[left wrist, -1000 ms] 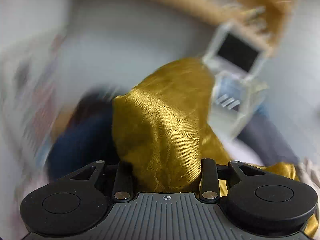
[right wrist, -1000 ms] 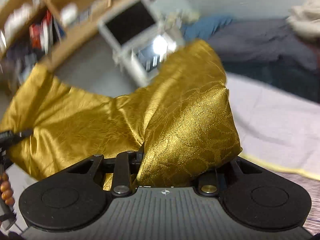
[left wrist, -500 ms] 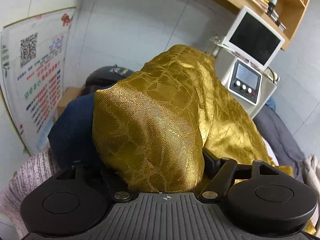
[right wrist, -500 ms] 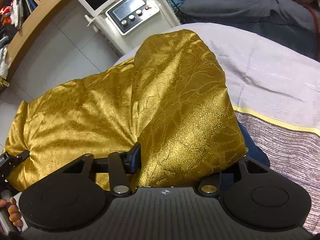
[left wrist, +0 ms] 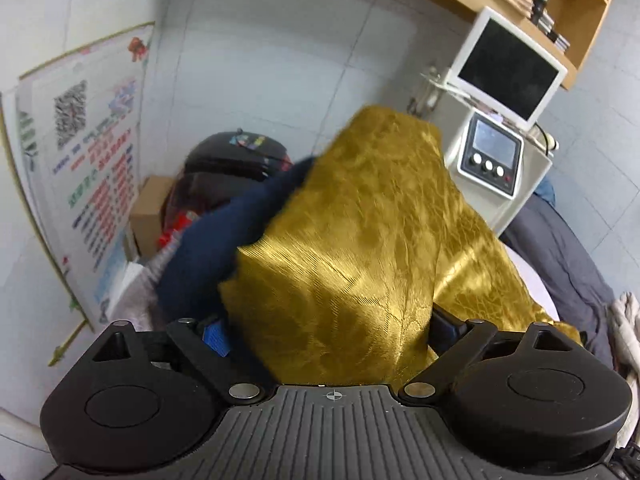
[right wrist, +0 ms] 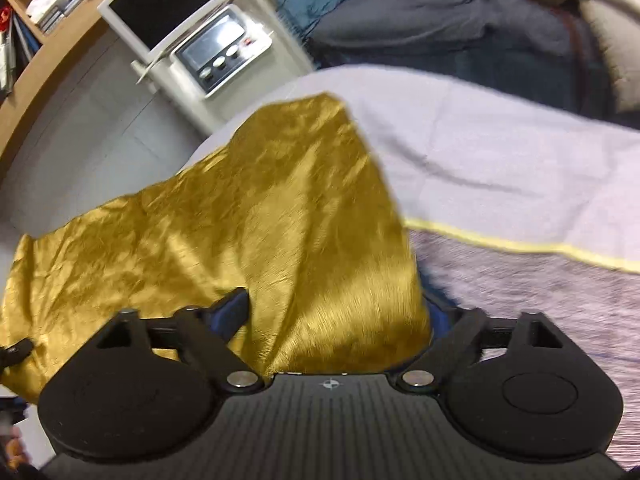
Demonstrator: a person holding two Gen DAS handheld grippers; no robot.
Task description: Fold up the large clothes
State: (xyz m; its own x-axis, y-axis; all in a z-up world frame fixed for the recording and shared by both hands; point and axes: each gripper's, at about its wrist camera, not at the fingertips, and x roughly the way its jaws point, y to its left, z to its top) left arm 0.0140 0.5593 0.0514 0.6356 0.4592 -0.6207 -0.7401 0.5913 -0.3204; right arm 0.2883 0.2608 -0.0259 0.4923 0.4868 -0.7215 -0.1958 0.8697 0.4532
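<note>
Both hand-held grippers, left and right, sit spread wide under draped gold brocade garment; lay it flat on bed, edges matched.

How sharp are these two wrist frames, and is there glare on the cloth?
Left wrist: shiny gold patterned cloth and dark navy garment are motion-smeared, while the white machine with a screen stays fairly crisp. Right wrist: the gold cloth and striped bedspread streak; bright sheen near the gripper; strong fisheye curvature in both.

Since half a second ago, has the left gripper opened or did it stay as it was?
Yes. The left gripper has opened: its jaws stand wider apart around the gold cloth, which drapes loose between them; the white machine barely shifts.
</note>
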